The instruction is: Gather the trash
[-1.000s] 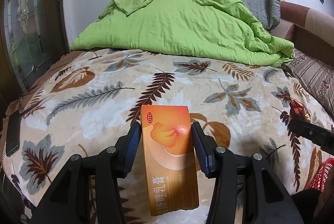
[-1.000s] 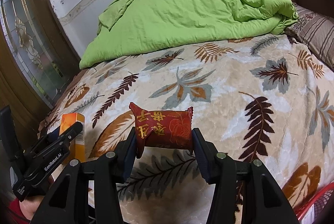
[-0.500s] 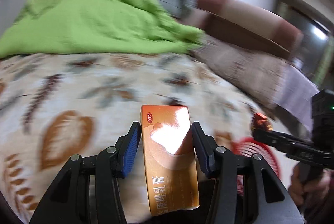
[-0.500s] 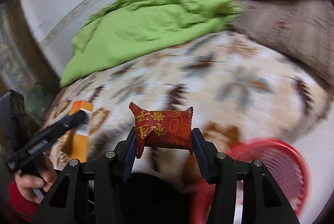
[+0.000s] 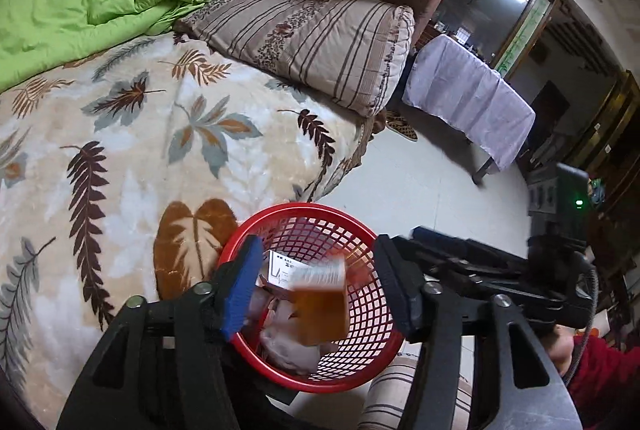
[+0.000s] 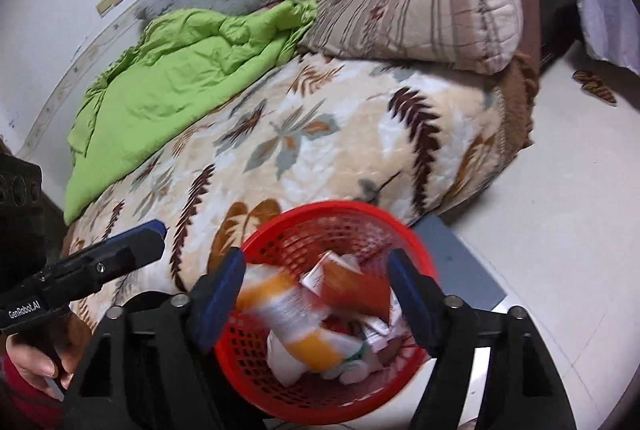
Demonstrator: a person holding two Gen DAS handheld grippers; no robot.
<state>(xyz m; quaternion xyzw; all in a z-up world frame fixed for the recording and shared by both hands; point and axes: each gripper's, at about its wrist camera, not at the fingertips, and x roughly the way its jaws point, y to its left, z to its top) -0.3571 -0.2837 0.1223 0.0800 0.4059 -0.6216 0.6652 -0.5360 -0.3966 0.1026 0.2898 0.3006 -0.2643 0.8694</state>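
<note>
Over the red basket (image 5: 362, 376), the left gripper (image 5: 316, 288) is opening, orange box (image 5: 320, 304) loose between its jaws; the right gripper (image 6: 316, 288) is opening, red packet (image 6: 354, 290) falling free.

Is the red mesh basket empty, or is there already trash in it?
Not empty. The red mesh plastic basket holds crumpled white paper and wrappers, seen through its open top in both wrist views.

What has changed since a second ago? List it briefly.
Both grippers swung from over the bed to above the red basket on the floor. The left gripper let go of the orange box, which is blurred and clear of the opening jaws. The right gripper released the red packet, its jaws also opening. The green quilt stayed in place.
</note>
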